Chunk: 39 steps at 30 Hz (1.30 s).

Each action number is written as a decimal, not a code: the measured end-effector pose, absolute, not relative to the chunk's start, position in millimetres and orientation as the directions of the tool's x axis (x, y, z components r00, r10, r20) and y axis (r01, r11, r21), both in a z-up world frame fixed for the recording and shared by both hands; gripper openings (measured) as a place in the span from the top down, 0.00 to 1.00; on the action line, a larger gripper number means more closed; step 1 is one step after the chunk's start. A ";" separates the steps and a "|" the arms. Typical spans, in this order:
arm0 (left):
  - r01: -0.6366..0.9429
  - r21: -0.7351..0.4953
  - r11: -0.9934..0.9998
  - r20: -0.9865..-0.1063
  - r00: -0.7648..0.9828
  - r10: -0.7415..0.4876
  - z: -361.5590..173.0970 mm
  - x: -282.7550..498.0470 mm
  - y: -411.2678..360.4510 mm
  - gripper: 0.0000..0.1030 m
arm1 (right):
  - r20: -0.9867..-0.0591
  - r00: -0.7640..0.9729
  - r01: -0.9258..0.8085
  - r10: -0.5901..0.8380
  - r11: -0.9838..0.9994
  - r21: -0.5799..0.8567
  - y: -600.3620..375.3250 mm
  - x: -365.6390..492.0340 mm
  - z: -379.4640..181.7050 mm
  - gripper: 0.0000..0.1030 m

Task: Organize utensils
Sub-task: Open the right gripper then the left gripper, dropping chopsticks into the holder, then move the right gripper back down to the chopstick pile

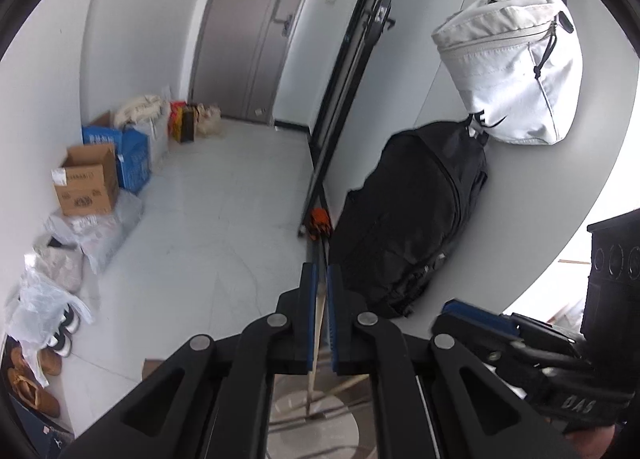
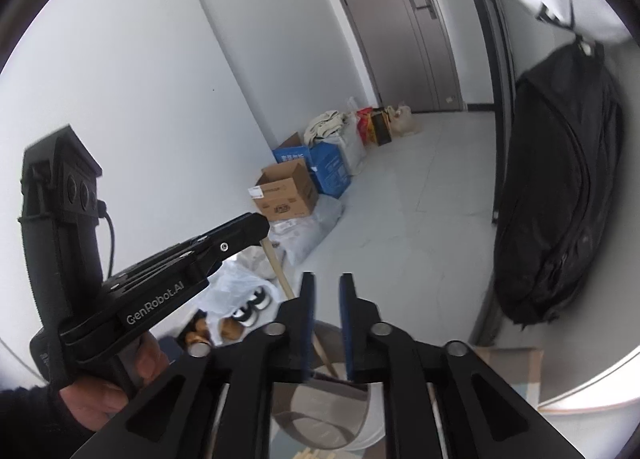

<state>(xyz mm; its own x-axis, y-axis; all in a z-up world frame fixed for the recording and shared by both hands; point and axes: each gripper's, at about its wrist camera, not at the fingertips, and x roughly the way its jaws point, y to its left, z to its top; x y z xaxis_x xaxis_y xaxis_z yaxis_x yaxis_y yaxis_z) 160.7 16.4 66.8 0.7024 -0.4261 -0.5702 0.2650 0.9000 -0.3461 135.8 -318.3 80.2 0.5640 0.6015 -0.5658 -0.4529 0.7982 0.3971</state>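
Left wrist view is showing the left gripper (image 1: 322,279) clamping a thin wooden utensil (image 1: 318,333), probably a chopstick, its pads pressed shut on the shaft so the stick is hanging down toward a round container (image 1: 320,425) directly beneath. Right wrist view is showing the right gripper (image 2: 327,287) with its jaws standing apart and nothing between them, waiting near the same container (image 2: 320,411). Holding the stick near its upper end is likely keeping it upright for lowering in. Bags and boxes (image 1: 86,183) are lying far along the left wall.
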 end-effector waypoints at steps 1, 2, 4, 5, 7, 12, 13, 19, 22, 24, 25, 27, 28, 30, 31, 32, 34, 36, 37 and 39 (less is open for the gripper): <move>0.259 -0.355 0.898 -0.577 0.695 -0.428 65.2 161.9 18.2 0.98 | -0.551 0.565 -0.443 0.614 0.789 0.425 -325.1 133.9 80.2 0.64; 0.251 -0.359 0.899 -0.582 0.693 -0.426 63.8 161.6 18.9 0.98 | -0.541 0.567 -0.437 0.621 0.784 0.441 -328.6 131.5 82.1 0.63; 0.249 -0.366 0.897 -0.593 0.680 -0.431 65.8 159.2 23.8 0.91 | -0.523 0.580 -0.427 0.625 0.779 0.458 -339.6 122.7 86.5 0.58; 0.235 -0.364 0.901 -0.599 0.682 -0.420 65.9 157.2 26.1 0.83 | -0.506 0.590 -0.424 0.629 0.775 0.469 -346.0 117.1 88.7 0.51; 0.200 -0.366 0.909 -0.599 0.696 -0.395 69.2 149.3 32.2 0.66 | -0.487 0.608 -0.415 0.627 0.774 0.478 -357.3 108.7 91.7 0.44; 0.150 -0.297 0.943 -0.604 0.735 -0.308 71.0 124.2 29.4 0.54 | -0.492 0.617 -0.367 0.614 0.778 0.510 -373.7 92.9 89.4 0.34; 0.142 -0.278 0.950 -0.606 0.741 -0.288 73.8 117.8 25.7 0.53 | -0.489 0.617 -0.364 0.617 0.774 0.518 -376.6 89.4 89.5 0.34; 0.087 -0.240 0.967 -0.588 0.779 -0.216 86.0 90.8 15.3 0.32 | -0.469 0.629 -0.367 0.620 0.768 0.524 -385.7 67.6 100.6 0.25; 0.079 -0.221 0.972 -0.575 0.794 -0.196 91.6 82.6 11.4 0.32 | -0.456 0.636 -0.385 0.623 0.768 0.512 -384.3 52.7 109.4 0.16; 0.078 -0.209 0.975 -0.577 0.795 -0.187 92.5 77.0 9.5 0.32 | -0.448 0.640 -0.395 0.624 0.767 0.505 -385.7 44.3 114.3 0.10; 0.079 -0.201 0.976 -0.578 0.795 -0.184 93.5 74.0 8.0 0.32 | -0.447 0.637 -0.400 0.628 0.765 0.505 -385.7 41.2 115.8 0.07; 0.083 -0.187 0.979 -0.573 0.800 -0.177 94.0 67.0 8.5 0.32 | -0.445 0.626 -0.407 0.640 0.755 0.513 -385.7 32.8 118.9 0.05; 0.082 -0.177 0.981 -0.572 0.802 -0.171 94.1 63.3 7.7 0.32 | -0.447 0.621 -0.409 0.644 0.753 0.515 -385.8 28.9 120.0 0.04; 0.081 -0.165 0.983 -0.576 0.801 -0.163 92.3 57.1 5.7 0.32 | -0.455 0.606 -0.421 0.652 0.749 0.513 -384.7 22.5 120.2 0.02; 0.078 -0.160 0.984 -0.577 0.801 -0.157 90.9 54.2 5.9 0.32 | -0.456 0.599 -0.429 0.658 0.745 0.512 -384.0 19.2 120.0 0.02; 0.077 -0.152 0.985 -0.580 0.800 -0.152 89.0 50.5 5.4 0.31 | -0.460 0.591 -0.437 0.663 0.742 0.509 -382.9 14.1 119.5 0.02; 0.071 -0.147 0.987 -0.584 0.799 -0.144 84.9 43.8 5.7 0.31 | -0.469 0.581 -0.445 0.665 0.742 0.501 -381.3 5.0 116.8 0.02; 0.063 -0.164 0.984 -0.591 0.792 -0.150 78.1 37.8 8.9 0.30 | -0.479 0.570 -0.447 0.667 0.741 0.500 -381.8 -0.3 111.5 0.02; 0.053 -0.185 0.981 -0.593 0.791 -0.154 73.1 36.2 12.5 0.23 | -0.483 0.562 -0.451 0.672 0.738 0.501 -381.3 -3.5 107.7 0.02; 0.030 -0.205 0.978 -0.593 0.792 -0.148 63.3 32.4 18.3 0.18 | -0.511 0.529 -0.459 0.678 0.735 0.499 -378.3 -6.4 95.6 0.02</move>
